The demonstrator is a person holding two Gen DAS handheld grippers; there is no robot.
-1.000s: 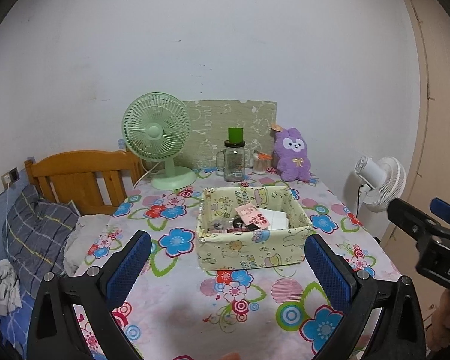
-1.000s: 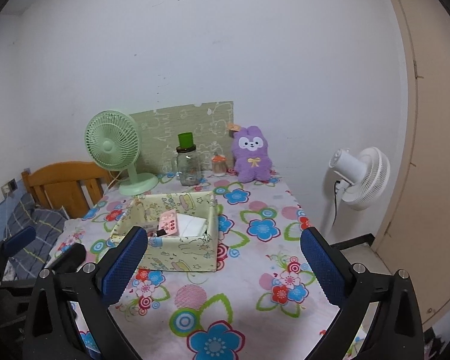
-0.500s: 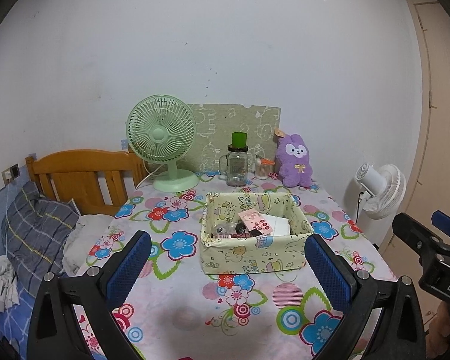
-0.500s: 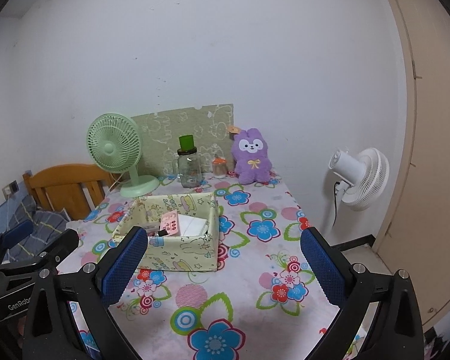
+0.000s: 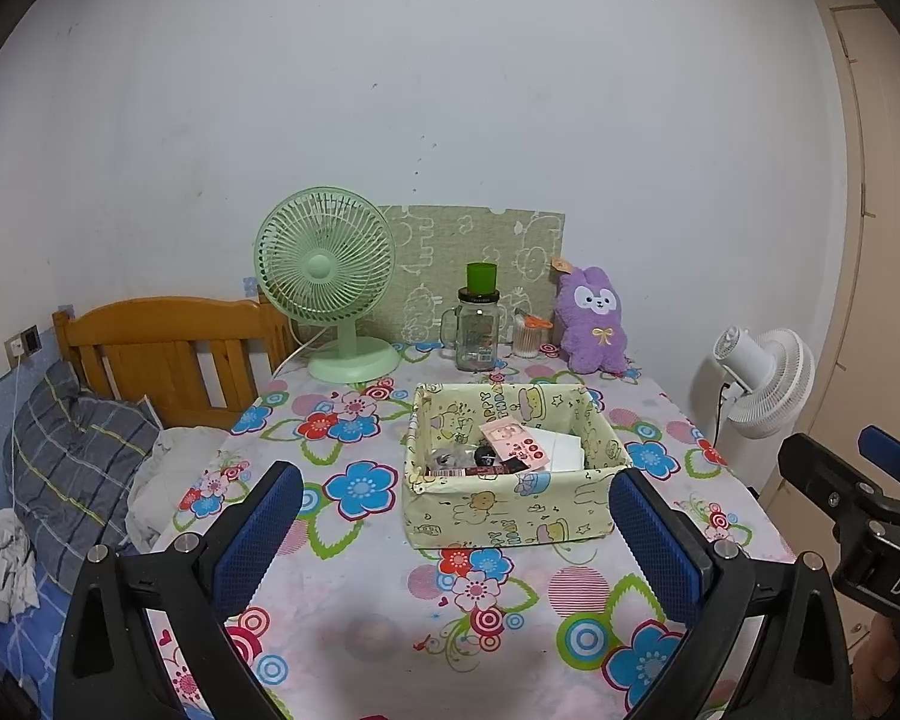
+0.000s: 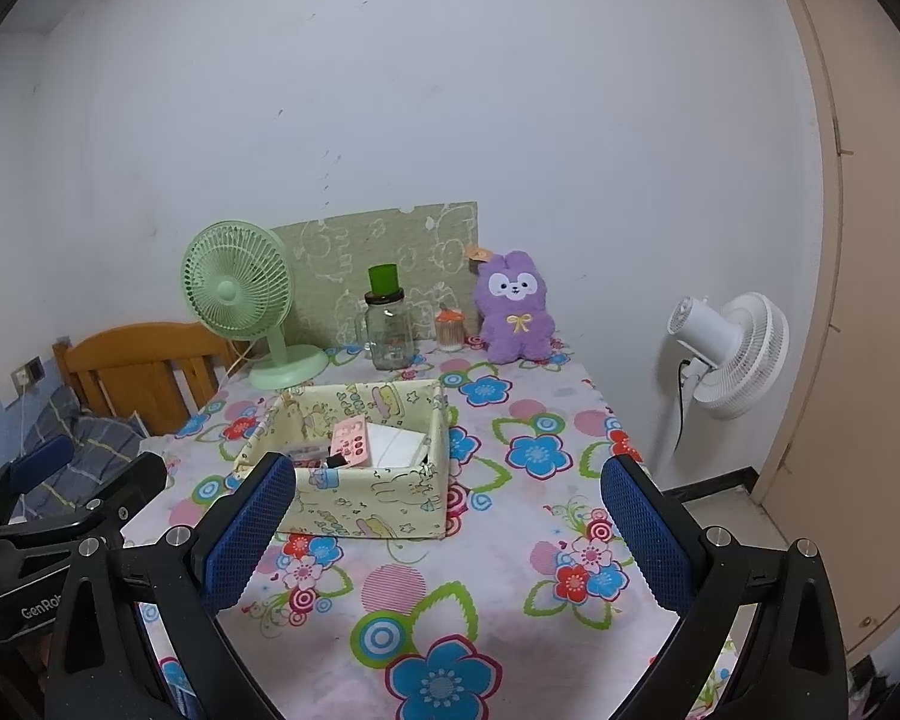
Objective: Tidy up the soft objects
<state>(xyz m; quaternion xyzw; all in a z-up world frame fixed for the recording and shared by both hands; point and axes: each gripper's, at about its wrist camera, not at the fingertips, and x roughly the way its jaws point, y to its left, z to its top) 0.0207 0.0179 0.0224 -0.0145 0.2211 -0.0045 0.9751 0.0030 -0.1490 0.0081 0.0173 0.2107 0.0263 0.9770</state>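
A purple plush bunny [image 5: 593, 324] [image 6: 515, 309] sits upright at the far right of the flowered table, against the wall. In the middle of the table stands a pale yellow fabric box [image 5: 510, 510] [image 6: 366, 504] holding a pink card, white paper and small dark items. My left gripper [image 5: 456, 531] hovers open above the near table edge, in front of the box, nothing between its blue pads. My right gripper [image 6: 447, 531] is open too, to the right of the box. Each gripper shows at the edge of the other's view.
A green desk fan [image 5: 330, 282], a glass jar with a green cup on top [image 5: 477, 327] and a small orange-lidded jar [image 5: 531, 336] line the back. A white floor fan [image 5: 762, 378] stands right of the table; a wooden bed frame [image 5: 168, 348] with pillows lies left.
Both grippers have drawn back and risen slightly, so the table and box look a little farther away. Both stay open and nothing has been taken hold of.
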